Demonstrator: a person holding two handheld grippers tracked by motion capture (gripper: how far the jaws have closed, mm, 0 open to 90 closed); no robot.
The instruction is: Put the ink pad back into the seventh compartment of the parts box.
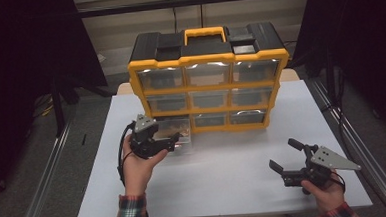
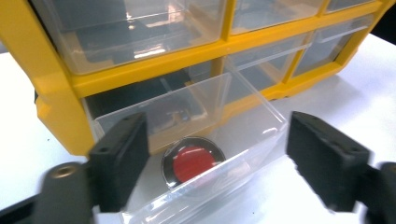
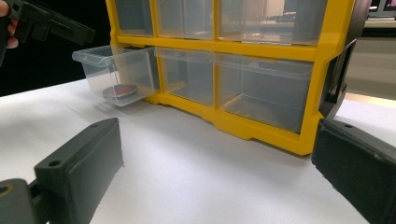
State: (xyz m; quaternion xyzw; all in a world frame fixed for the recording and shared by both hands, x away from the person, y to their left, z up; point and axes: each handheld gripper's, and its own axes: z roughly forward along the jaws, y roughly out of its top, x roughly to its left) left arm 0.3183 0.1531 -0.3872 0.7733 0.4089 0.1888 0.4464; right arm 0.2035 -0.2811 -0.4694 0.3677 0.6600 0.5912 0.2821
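Fingers (image 2: 121,158) of left gripper (image 1: 175,140) spread, straddling pulled-out clear drawer (image 2: 219,140), bottom-left of yellow organizer (image 1: 210,90); red-centred disc (image 2: 192,162) inside. Right gripper (image 1: 286,158) idle, agape. Risk: drawer sliding out fully, spilling disc.

table: white (image 1: 225,187) | floor: grey (image 1: 33,162) | back wall: pale, possibly panelled (image 1: 126,27) | sides: dark

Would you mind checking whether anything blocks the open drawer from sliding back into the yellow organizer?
Nothing visible does. The clear drawer is pulled out of the bottom-left slot of the organizer, and the round red-centred disc lies flat on its floor, below the rim. The left gripper hovers open in front of the drawer.
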